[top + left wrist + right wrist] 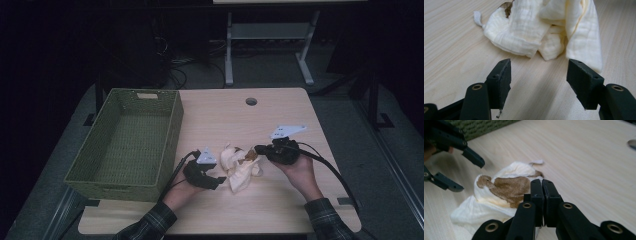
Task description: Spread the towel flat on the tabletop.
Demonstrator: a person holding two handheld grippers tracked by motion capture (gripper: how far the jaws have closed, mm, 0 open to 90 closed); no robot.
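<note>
Cream-coloured cloth lies crumpled on the pale wooden table, roughly in the middle of its near half, between the two grippers. It carries a brown stain on the side toward the right gripper, clear in the right gripper view, and a small knotted corner sticks out at one edge in the left gripper view. The right gripper comes in from the right of the high view, held in the person's hand, and its jaws are pressed together at the stained edge of the cloth; whether a fold of fabric is pinched between the pads cannot be told, since the tips hide that spot. The left gripper sits low over the table just beside the cloth on its other side, jaws spread apart with bare tabletop between them and the cloth lying just past the tips, untouched. A green woven basket stands at the left of the table, near the left gripper but apart from the cloth. A round hole marks the far part of the tabletop.
</note>
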